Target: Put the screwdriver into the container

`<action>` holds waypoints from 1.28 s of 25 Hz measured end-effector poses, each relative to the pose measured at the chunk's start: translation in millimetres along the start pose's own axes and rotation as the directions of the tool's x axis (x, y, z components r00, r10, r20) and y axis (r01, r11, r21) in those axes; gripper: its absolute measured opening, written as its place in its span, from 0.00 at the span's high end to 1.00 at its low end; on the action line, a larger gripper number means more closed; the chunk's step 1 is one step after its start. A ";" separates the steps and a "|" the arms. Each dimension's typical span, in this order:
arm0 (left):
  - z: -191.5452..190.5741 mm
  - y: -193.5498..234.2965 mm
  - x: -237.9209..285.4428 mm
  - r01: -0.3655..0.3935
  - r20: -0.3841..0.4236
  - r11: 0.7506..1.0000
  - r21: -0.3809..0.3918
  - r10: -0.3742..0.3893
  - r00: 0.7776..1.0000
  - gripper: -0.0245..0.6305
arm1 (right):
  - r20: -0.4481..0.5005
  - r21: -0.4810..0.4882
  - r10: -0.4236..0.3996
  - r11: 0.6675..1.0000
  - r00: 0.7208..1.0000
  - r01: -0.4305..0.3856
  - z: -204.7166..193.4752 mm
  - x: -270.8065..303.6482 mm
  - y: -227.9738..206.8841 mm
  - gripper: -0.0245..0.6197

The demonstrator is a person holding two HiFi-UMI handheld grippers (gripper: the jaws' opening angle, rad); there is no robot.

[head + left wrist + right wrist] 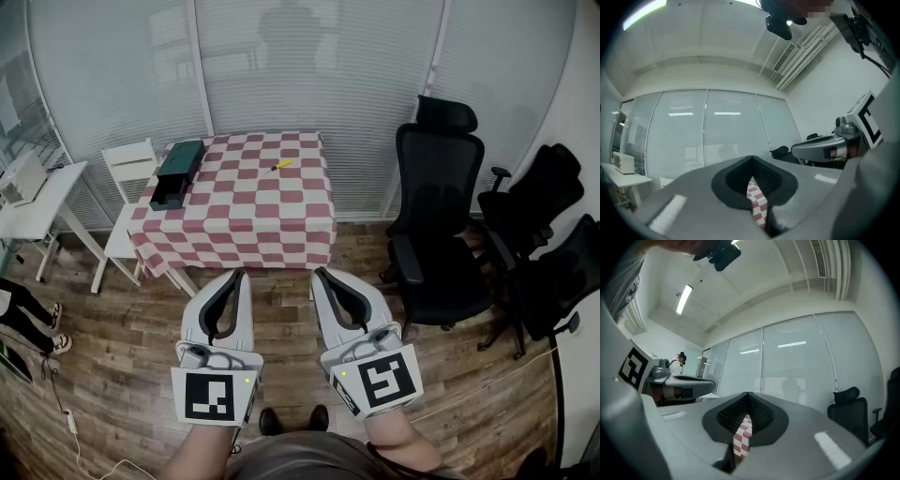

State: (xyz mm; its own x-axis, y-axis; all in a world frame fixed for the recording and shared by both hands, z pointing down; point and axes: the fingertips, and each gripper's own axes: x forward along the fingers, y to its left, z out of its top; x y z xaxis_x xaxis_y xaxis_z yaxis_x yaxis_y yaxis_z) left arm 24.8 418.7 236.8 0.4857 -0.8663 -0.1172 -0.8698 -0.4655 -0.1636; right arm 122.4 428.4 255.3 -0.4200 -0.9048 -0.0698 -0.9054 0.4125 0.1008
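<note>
A yellow-handled screwdriver (281, 165) lies on the far part of the red-and-white checked table (253, 211). A dark green container (178, 172) stands at the table's left edge, apart from the screwdriver. My left gripper (240, 275) and right gripper (319, 273) are held side by side over the wooden floor, well short of the table. Both are shut, tips touching, with nothing between them. In the left gripper view the jaws meet at the tip (751, 159), and a strip of checked cloth (758, 205) shows through the gap. The right gripper view (747, 393) looks the same.
A white chair (131, 167) stands left of the table and a white desk (37, 202) farther left. Black office chairs (437, 220) crowd the right side. A blind-covered glass wall (309, 66) runs behind the table. A person's legs (21, 309) show at the far left.
</note>
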 end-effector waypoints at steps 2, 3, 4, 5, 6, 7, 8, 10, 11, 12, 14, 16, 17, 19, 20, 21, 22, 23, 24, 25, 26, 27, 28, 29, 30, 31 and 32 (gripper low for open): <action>-0.1 -6.3 1.3 -0.006 -0.010 1.000 0.005 0.006 1.000 0.96 | 0.001 -0.001 0.003 1.000 1.000 -0.003 -0.8 -4.5 -5.0 0.93; 0.0 -9.6 1.8 -0.008 -0.014 1.000 0.009 0.008 1.000 0.96 | 0.001 -0.001 0.005 1.000 1.000 -0.005 -1.2 -6.9 -7.7 0.93; 0.0 -13.3 2.3 -0.010 -0.016 1.000 0.013 0.010 1.000 0.96 | 0.001 0.000 0.006 1.000 1.000 -0.006 -1.8 -9.5 -10.7 0.93; 0.0 -17.2 2.7 -0.011 -0.017 1.000 0.016 0.012 1.000 0.96 | 0.000 0.000 0.007 1.000 1.000 -0.007 -2.6 -12.1 -13.9 0.93; -0.1 -21.2 3.3 -0.013 -0.016 1.000 0.017 0.013 1.000 0.96 | 0.000 0.001 0.009 1.000 1.000 -0.009 -3.6 -14.3 -17.0 0.93; -0.2 -25.3 4.1 -0.014 -0.014 1.000 0.013 0.015 1.000 0.96 | -0.001 0.001 0.014 1.000 1.000 -0.014 -4.9 -15.9 -19.8 0.93; -0.3 -29.3 5.0 -0.016 -0.010 1.000 0.006 0.016 1.000 0.96 | -0.002 0.000 0.020 1.000 1.000 -0.020 -6.0 -17.2 -22.0 0.93; 0.1 -36.5 6.8 -0.021 -0.005 1.000 -0.003 0.021 1.000 0.96 | -0.004 -0.004 0.034 0.999 0.999 -0.034 -8.0 -19.4 -25.4 0.93; 0.4 -39.7 8.3 -0.023 -0.004 1.000 -0.001 0.023 1.000 0.96 | -0.005 -0.002 0.041 0.999 0.999 -0.041 -9.2 -20.2 -27.5 0.93; 0.4 -42.5 10.3 -0.026 -0.003 1.000 0.003 0.026 1.000 0.96 | -0.005 0.006 0.047 0.999 0.999 -0.047 -11.1 -20.7 -30.1 0.93; -1.1 -46.2 13.3 -0.033 -0.012 0.999 0.009 0.033 0.999 0.96 | 0.000 0.046 0.065 0.997 0.998 -0.065 -15.7 -21.2 -33.9 0.93; -3.9 -46.1 14.8 -0.038 -0.029 0.999 0.013 0.038 0.999 0.96 | 0.004 0.077 0.081 0.994 0.997 -0.081 -19.4 -20.5 -34.5 0.92; -5.8 -44.5 16.6 -0.040 -0.036 0.999 0.014 0.041 0.999 0.96 | 0.004 0.082 0.086 0.993 0.996 -0.086 -20.7 -18.5 -34.9 0.92; -12.3 -40.1 23.0 -0.044 -0.048 0.999 0.014 0.044 0.998 0.96 | -0.001 0.087 0.091 0.992 0.996 -0.091 -24.5 -10.5 -37.3 0.91; -17.0 -37.7 27.0 -0.043 -0.054 0.999 0.011 0.044 0.998 0.96 | -0.005 0.090 0.092 0.992 0.996 -0.091 -27.8 -5.4 -39.2 0.90; -22.6 -35.3 31.2 -0.042 -0.060 0.999 0.007 0.042 0.997 0.96 | -0.010 0.093 0.090 0.992 0.996 -0.089 -32.2 0.1 -41.3 0.90; -28.5 -32.6 35.8 -0.039 -0.067 0.999 0.002 0.039 0.997 0.96 | -0.017 0.096 0.087 0.992 0.996 -0.085 -37.4 5.8 -43.6 0.90; -34.0 -29.5 41.3 -0.037 -0.071 0.999 -0.004 0.036 0.997 0.96 | -0.026 0.097 0.082 0.992 0.996 -0.079 -42.7 11.7 -46.3 0.90; -38.7 -25.4 47.9 -0.034 -0.071 0.999 -0.012 0.033 0.997 0.96 | -0.035 0.097 0.077 0.993 0.996 -0.073 -47.5 18.5 -49.4 0.90; -42.5 -20.4 55.6 -0.032 -0.068 0.999 -0.019 0.030 0.997 0.96 | -0.043 0.097 0.071 0.993 0.997 -0.066 -51.7 26.4 -52.8 0.90; -45.7 -14.5 64.0 -0.029 -0.064 0.999 -0.025 0.027 0.998 0.96 | -0.050 0.096 0.065 0.994 0.997 -0.060 -55.0 35.3 -56.0 0.91; -48.7 -7.9 72.9 -0.024 -0.061 0.999 -0.028 0.023 0.998 0.96 | -0.057 0.095 0.059 0.994 0.997 -0.054 -57.8 45.3 -59.1 0.91; -51.5 -0.5 82.1 -0.020 -0.059 0.999 -0.030 0.018 0.998 0.96 | -0.062 0.093 0.055 0.994 0.997 -0.049 -60.0 56.3 -61.9 0.91; -54.2 7.7 91.6 -0.016 -0.058 0.999 -0.031 0.014 0.998 0.96 | -0.066 0.090 0.051 0.995 0.997 -0.045 -61.7 68.4 -64.7 0.91; -57.0 16.8 101.3 -0.014 -0.057 0.999 -0.035 0.012 0.998 0.96 | -0.070 0.088 0.048 0.995 0.996 -0.041 -62.9 81.5 -67.3 0.92; -59.7 26.7 111.0 -0.011 -0.056 0.999 -0.038 0.009 0.998 0.96 | -0.074 0.087 0.045 0.995 0.996 -0.039 -63.6 95.5 -69.6 0.92; -62.4 37.2 120.7 -0.008 -0.056 0.999 -0.042 0.006 0.998 0.96 | -0.078 0.085 0.042 0.996 0.996 -0.036 -64.1 109.9 -71.7 0.93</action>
State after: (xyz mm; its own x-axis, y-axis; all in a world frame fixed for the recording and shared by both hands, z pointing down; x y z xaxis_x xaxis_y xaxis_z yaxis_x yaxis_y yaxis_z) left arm 45.6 285.5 277.7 0.4752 -0.8776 -0.0632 -0.8765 -0.4658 -0.1214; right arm 145.2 292.7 304.0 -0.4518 -0.8921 0.0121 -0.8919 0.4519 0.0184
